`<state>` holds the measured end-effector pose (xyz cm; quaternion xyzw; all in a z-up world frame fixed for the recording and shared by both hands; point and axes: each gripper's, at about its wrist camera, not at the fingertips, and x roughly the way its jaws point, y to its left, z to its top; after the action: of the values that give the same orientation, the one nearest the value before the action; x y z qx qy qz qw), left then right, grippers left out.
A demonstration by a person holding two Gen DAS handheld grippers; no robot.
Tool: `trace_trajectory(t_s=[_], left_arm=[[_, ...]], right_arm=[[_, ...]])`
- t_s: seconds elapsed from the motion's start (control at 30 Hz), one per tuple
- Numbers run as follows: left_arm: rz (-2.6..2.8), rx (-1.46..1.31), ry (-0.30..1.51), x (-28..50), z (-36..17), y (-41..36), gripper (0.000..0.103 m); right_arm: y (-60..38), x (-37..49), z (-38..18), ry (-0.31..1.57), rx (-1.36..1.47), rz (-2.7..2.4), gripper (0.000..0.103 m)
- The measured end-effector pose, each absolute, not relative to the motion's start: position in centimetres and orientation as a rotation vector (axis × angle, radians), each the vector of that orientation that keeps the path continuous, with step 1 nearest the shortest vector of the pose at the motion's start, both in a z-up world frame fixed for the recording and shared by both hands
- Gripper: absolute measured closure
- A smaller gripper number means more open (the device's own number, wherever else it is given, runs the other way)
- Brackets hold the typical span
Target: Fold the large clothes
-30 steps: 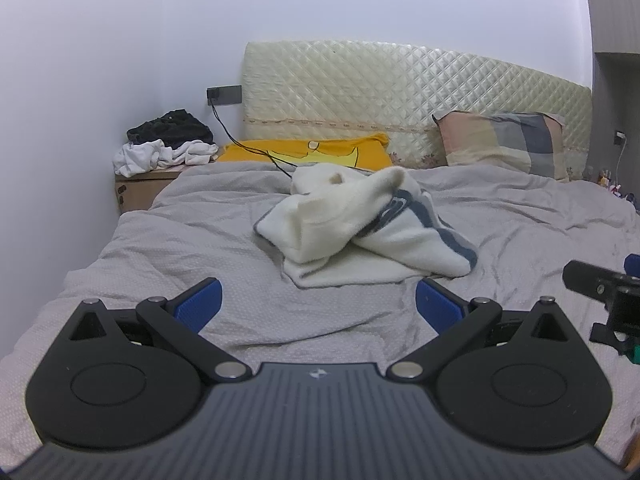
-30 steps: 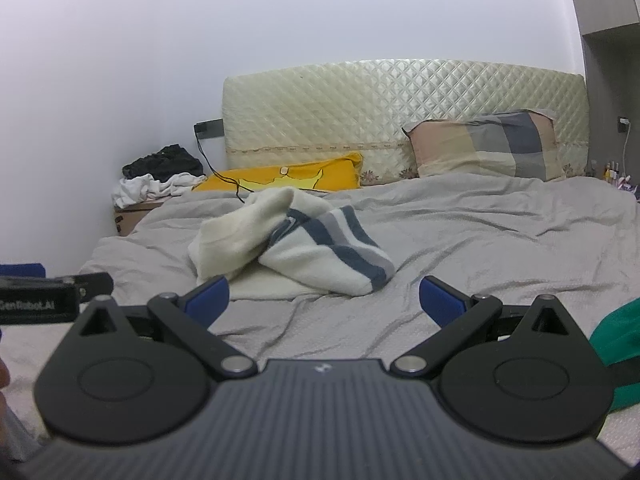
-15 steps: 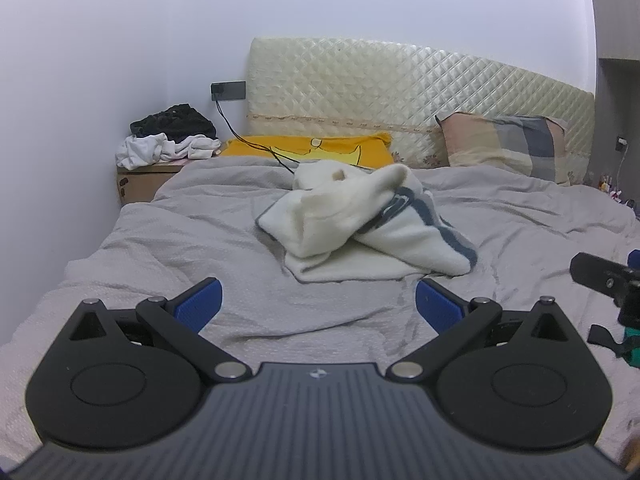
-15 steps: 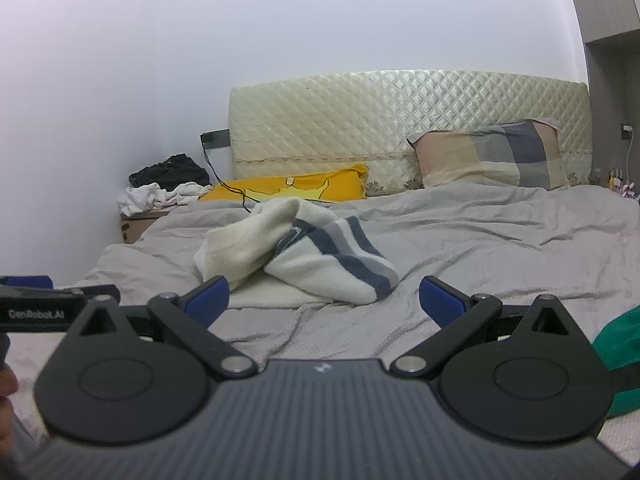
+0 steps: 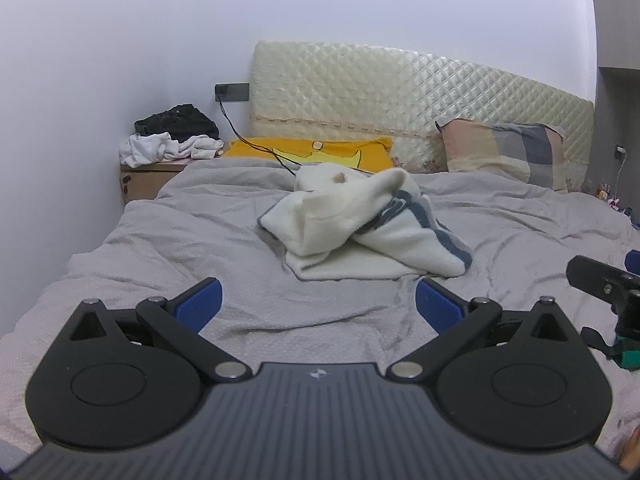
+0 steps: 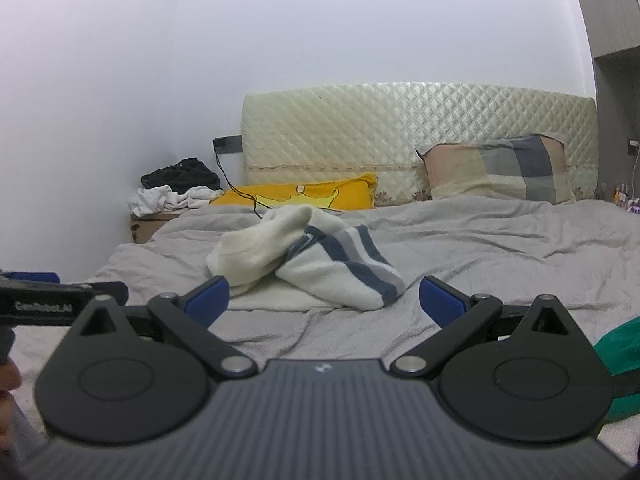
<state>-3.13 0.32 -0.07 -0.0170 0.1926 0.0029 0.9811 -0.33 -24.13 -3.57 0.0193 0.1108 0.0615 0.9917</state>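
Observation:
A cream sweater with grey and navy stripes point(image 5: 360, 224) lies crumpled in a heap in the middle of the grey bed point(image 5: 200, 240); the right wrist view shows the sweater point(image 6: 304, 260) too. My left gripper point(image 5: 318, 300) hovers open over the bedspread, short of the heap, nothing between its blue pads. My right gripper point(image 6: 324, 300) is also open and empty, held just in front of the sweater's near edge. Each gripper shows at the edge of the other's view.
A yellow pillow point(image 5: 320, 152) and a checked pillow point(image 5: 508, 148) lean on the quilted headboard point(image 5: 400, 92). A black cable point(image 5: 256, 148) runs from a wall socket onto the bed. Clothes point(image 5: 172, 140) are piled on a side box. A green cloth point(image 6: 618, 364) lies at right.
Both grippers have tilted or drawn back, so the bed and sweater sit lower and farther in view. The sweater has not moved. Both grippers stay open.

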Motion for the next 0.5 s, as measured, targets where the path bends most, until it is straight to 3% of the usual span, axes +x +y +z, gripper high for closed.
trace_trajectory(t_s=[0.5], left_arm=[[0.019,-0.055,0.418,-2.98,-0.11,0.54,0.0]], right_arm=[[-23.63,-0.34,-3.78,0.227,0.022,0.134,0.0]])
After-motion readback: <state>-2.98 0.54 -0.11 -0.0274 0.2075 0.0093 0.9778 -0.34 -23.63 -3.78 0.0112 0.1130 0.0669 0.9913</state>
